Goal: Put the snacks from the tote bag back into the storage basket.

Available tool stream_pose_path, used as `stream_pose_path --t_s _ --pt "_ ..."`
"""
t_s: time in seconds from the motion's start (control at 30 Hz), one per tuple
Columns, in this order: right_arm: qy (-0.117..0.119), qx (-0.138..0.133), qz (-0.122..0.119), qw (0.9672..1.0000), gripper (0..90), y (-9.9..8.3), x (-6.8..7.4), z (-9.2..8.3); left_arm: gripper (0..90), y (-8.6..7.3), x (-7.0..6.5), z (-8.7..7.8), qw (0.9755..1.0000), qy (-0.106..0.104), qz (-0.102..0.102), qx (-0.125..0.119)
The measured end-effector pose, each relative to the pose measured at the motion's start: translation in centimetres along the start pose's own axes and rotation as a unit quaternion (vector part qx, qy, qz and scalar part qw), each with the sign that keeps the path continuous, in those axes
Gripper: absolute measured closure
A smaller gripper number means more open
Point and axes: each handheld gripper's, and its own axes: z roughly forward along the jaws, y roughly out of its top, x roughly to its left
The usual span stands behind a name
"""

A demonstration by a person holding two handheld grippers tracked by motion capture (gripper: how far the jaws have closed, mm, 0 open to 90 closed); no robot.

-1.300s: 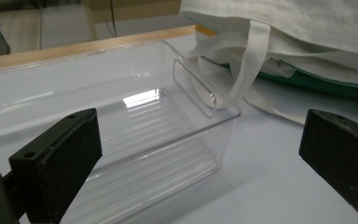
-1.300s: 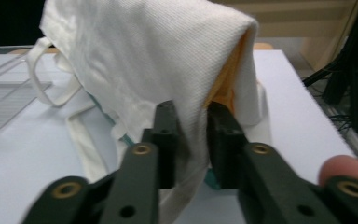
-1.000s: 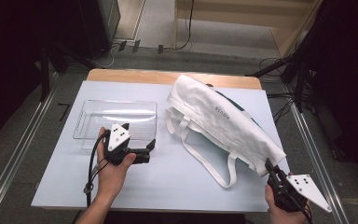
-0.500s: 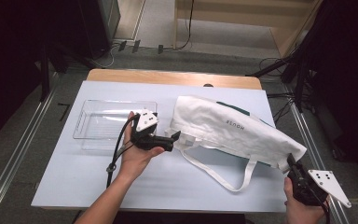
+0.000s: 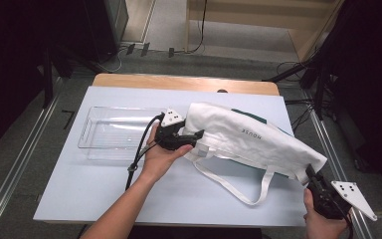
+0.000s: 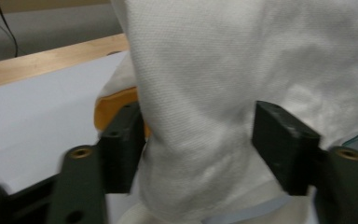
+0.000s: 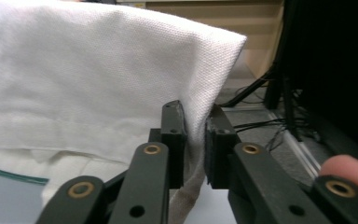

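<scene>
Lying across the middle and toward three o'clock of the table (image 5: 79, 199), a white cloth bag (image 5: 248, 137) stretches from its bunched end near the centre to a corner at about four o'clock; small dark lettering and a dark green edge show on its upper side, and its long white straps (image 5: 238, 191) loop on the table toward six o'clock. The left hand-held gripper (image 5: 195, 135), held in the left hand (image 5: 161, 157), sits at the bag's nine o'clock end; in the left gripper view its jaws stand wide apart with a fold of the white cloth (image 6: 205, 116) between them, and an orange piece (image 6: 114, 105) shows just behind one jaw. The right hand-held gripper (image 5: 312, 175), held in the right hand (image 5: 321, 224), is at the bag's four o'clock corner; in the right gripper view its jaws are nearly closed, pinching the cloth's edge (image 7: 196, 126) between them. A clear plastic tray (image 5: 92, 142) rests on the table at nine o'clock, just beside the left hand-held gripper. A black cable (image 5: 139, 152) trails from the left hand-held gripper toward seven o'clock.
</scene>
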Motion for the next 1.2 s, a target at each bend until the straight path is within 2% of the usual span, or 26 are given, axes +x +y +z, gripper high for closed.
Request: stream_pose_path --t_s 0.07,0.13,0.2,0.27,0.37,0.43,0.53,0.7,0.73,0.87,0.97,1.03,1.13,1.2 --pt "0.008 0.001 0.008 0.9999 84.6 0.1 -0.1 0.0 55.8 0.0 -0.2 -0.3 0.9999 0.014 0.006 -0.003" --pt "0.015 0.000 0.023 0.9996 84.6 0.2 -0.3 -0.1 70.9 0.1 -0.3 -0.9 0.9999 0.004 0.002 -0.012" --pt "0.016 0.000 0.031 0.9994 84.6 0.2 -0.3 0.0 78.8 0.2 -0.6 -1.3 0.9998 -0.004 0.015 -0.015" --pt "0.014 0.000 0.027 0.9995 85.6 0.3 -0.2 0.2 82.1 0.2 -1.1 -1.8 0.9994 0.000 0.032 -0.012" --pt "0.009 -0.001 0.022 0.9997 86.3 0.6 -0.2 0.5 83.9 0.3 -1.4 -2.5 0.9991 -0.009 0.038 -0.018" --pt "0.009 -0.002 0.022 0.9997 86.4 1.1 -0.3 0.8 84.3 0.3 -1.4 -2.9 0.9990 -0.016 0.033 -0.024" --pt "0.006 -0.008 0.010 0.9999 86.5 1.6 -0.5 1.5 84.6 0.0 -1.8 -3.4 0.9986 -0.024 0.037 -0.029" --pt "0.002 -0.003 0.022 0.9997 86.4 2.3 -0.6 3.0 84.9 -1.2 -2.5 -4.3 0.9979 -0.040 0.037 -0.035" --pt "0.002 -0.004 0.017 0.9998 86.4 2.4 -0.7 3.4 84.9 -1.2 -2.4 -4.4 0.9978 -0.044 0.035 -0.036" --pt "0.007 -0.003 0.019 0.9998 86.5 3.2 -0.2 4.6 85.0 -1.0 -2.4 -5.3 0.9972 -0.055 0.027 -0.044" --pt "0.019 -0.011 0.018 0.9996 86.5 4.2 0.0 5.2 85.1 -0.7 -2.3 -6.5 0.9957 -0.069 0.024 -0.056" --pt "0.030 -0.020 0.017 0.9992 86.3 4.8 0.0 5.4 85.0 -0.9 -2.1 -7.1 0.9949 -0.078 0.010 -0.063" --pt "0.041 -0.029 0.015 0.9987 86.2 5.2 0.3 5.8 84.6 -1.6 -1.8 -6.5 0.9970 -0.058 0.004 -0.051" --pt "0.033 -0.025 0.008 0.9991 85.6 5.1 0.5 6.3 84.2 -2.0 -1.7 -5.7 0.9981 -0.044 -0.005 -0.042"
